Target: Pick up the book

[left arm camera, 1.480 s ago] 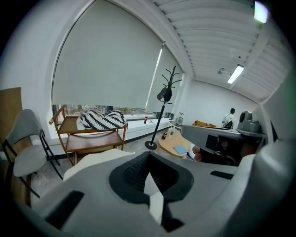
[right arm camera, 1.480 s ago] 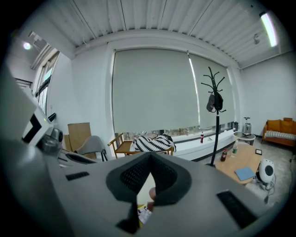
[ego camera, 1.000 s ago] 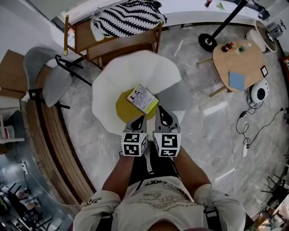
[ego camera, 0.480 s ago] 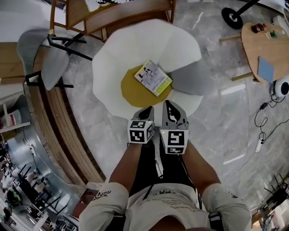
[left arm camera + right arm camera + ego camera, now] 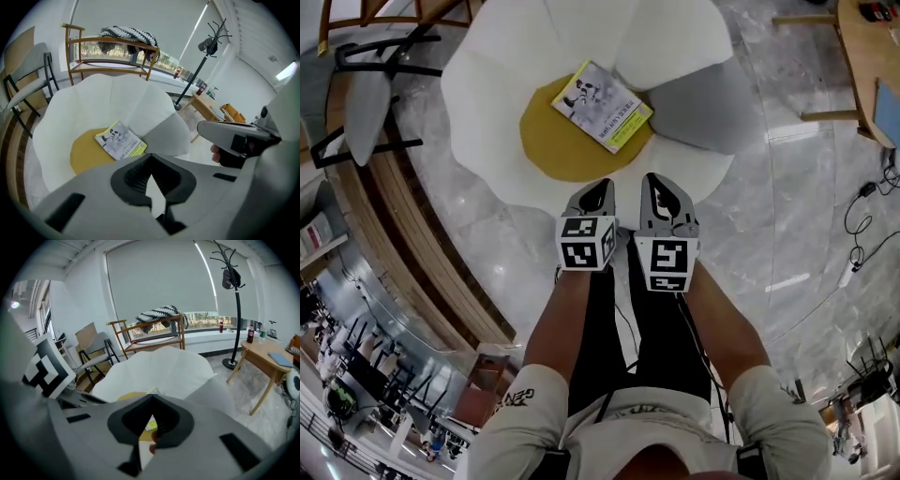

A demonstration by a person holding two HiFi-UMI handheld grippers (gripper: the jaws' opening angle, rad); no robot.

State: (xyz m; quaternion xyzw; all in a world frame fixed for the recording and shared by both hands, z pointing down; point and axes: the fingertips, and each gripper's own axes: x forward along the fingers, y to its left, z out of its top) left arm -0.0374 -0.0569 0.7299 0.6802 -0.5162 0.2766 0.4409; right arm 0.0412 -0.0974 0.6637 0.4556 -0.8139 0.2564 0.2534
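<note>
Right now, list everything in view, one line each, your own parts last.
book: one, pale with a yellow edge, flat on the seat's yellow centre
seat: one, flower-shaped with white petals, one grey petal and a yellow centre, straight ahead
grey chair: one, grey on a black frame, left of the seat
wood chair: one, brown, beyond the seat
blanket: one, black-and-white striped, draped on the wood chair
coat stand: one, black, right of the wood chair
table: one, light wood, right of the seat
power strip: one, white, far right
left gripper: one, grey, shut, empty, over the seat's near edge
right gripper: one, grey, shut, empty, beside the left gripper
</note>
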